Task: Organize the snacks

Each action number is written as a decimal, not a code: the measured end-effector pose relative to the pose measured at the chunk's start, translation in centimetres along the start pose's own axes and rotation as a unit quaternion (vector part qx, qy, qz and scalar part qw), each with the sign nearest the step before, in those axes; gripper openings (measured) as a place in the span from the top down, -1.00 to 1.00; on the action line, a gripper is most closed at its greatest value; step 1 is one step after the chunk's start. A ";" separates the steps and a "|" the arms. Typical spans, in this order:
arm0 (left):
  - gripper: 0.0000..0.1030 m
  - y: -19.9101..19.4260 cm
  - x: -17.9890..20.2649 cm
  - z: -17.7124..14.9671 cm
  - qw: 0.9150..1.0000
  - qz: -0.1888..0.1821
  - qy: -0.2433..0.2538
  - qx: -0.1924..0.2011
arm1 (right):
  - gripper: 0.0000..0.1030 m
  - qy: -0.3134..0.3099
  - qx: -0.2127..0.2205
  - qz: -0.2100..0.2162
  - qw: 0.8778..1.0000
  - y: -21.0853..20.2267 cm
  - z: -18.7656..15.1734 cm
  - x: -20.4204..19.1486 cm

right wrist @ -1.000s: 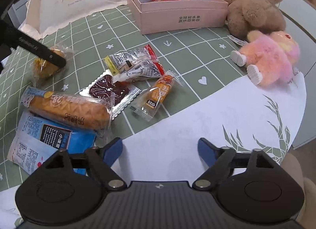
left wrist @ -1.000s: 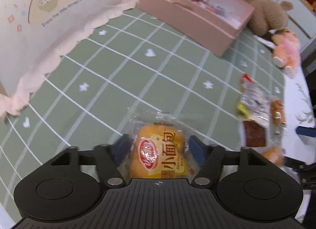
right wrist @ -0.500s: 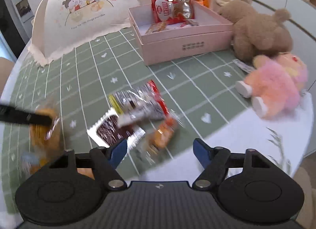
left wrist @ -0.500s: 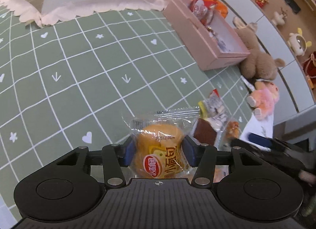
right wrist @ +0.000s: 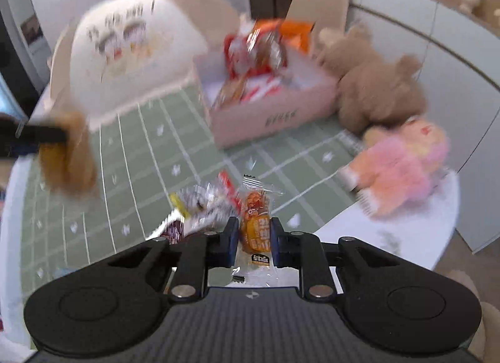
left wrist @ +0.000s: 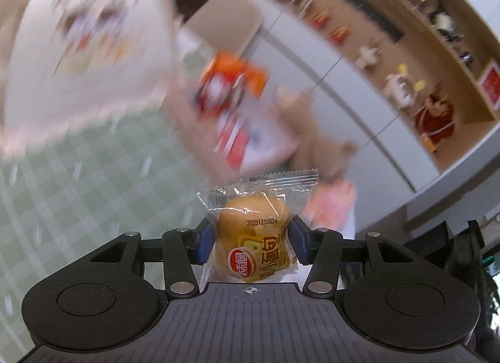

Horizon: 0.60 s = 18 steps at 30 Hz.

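My left gripper [left wrist: 251, 244] is shut on a small yellow bread bun in a clear wrapper [left wrist: 254, 238] and holds it in the air above the green checked tablecloth [left wrist: 93, 175]. It shows blurred at the left of the right wrist view [right wrist: 67, 156]. My right gripper [right wrist: 252, 238] is shut on a slim orange snack packet [right wrist: 254, 225], lifted off the table. The pink snack box [right wrist: 268, 113] stands farther back with red and orange packets [right wrist: 256, 47] inside; it is blurred in the left wrist view [left wrist: 250, 144].
A white food-cover tent [right wrist: 131, 50] stands at the back left. A brown teddy bear [right wrist: 378, 81] and a pink plush toy [right wrist: 403, 163] lie right of the box. More snack packets [right wrist: 200, 206] lie just in front of my right gripper.
My left gripper has lifted the bun higher and tilted up toward the box. My right gripper, open before, has shut on the orange packet and raised it. Both views are motion-blurred.
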State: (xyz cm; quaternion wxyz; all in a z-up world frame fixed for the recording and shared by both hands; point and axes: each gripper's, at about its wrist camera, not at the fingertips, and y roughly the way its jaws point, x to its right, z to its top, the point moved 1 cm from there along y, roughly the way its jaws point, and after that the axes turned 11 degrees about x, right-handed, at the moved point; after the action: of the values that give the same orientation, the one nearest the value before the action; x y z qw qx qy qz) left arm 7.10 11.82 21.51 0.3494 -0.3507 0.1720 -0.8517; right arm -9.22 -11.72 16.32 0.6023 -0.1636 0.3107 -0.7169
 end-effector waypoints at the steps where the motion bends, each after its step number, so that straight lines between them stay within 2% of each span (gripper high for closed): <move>1: -0.07 0.5 0.9 1.8 1.000 -0.005 0.009 0.015 | 0.61 0.005 0.010 0.000 1.000 -0.5 0.6 0.4; 3: -0.07 1.9 2.6 5.4 0.998 -0.017 0.021 0.051 | 0.61 0.013 0.028 -0.001 1.000 -1.2 1.8 1.0; 5: -0.07 3.9 3.6 8.4 0.997 -0.036 0.010 0.074 | 0.61 0.014 0.043 -0.005 0.999 -1.5 2.7 1.6; 6: -0.12 5.8 3.7 9.8 0.996 -0.046 -0.003 0.079 | 0.61 0.015 0.047 -0.008 0.999 -1.6 3.1 1.9; 7: -0.11 7.7 3.6 10.5 0.997 -0.041 -0.009 0.071 | 0.61 0.017 0.049 -0.009 0.999 -1.6 3.4 2.1; 8: -0.02 9.9 3.2 10.9 0.998 -0.029 -0.013 0.054 | 0.61 0.019 0.050 -0.011 0.999 -1.6 3.6 2.5; 10: -0.02 12.8 2.1 10.5 0.999 -0.014 -0.030 0.044 | 0.61 0.016 0.054 -0.017 0.998 -2.0 3.6 3.1; 12: -0.02 13.8 1.1 9.3 0.998 -0.009 -0.046 0.041 | 0.61 0.016 0.055 -0.024 0.998 -2.3 3.5 4.0; 16: -0.02 12.2 -0.9 6.4 0.998 -0.003 -0.067 0.021 | 0.60 0.026 0.037 -0.042 0.998 -1.7 3.3 6.4; 18: -0.02 10.5 -1.9 4.6 0.998 0.012 -0.066 0.008 | 0.60 0.030 0.027 -0.044 0.998 -1.0 3.4 7.2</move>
State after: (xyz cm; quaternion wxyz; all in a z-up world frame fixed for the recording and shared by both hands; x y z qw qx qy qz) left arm 16.34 5.62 18.10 0.3732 -0.4016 0.1456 -0.8236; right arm -9.50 -19.39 18.54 0.5647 -0.1390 0.3020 -0.7553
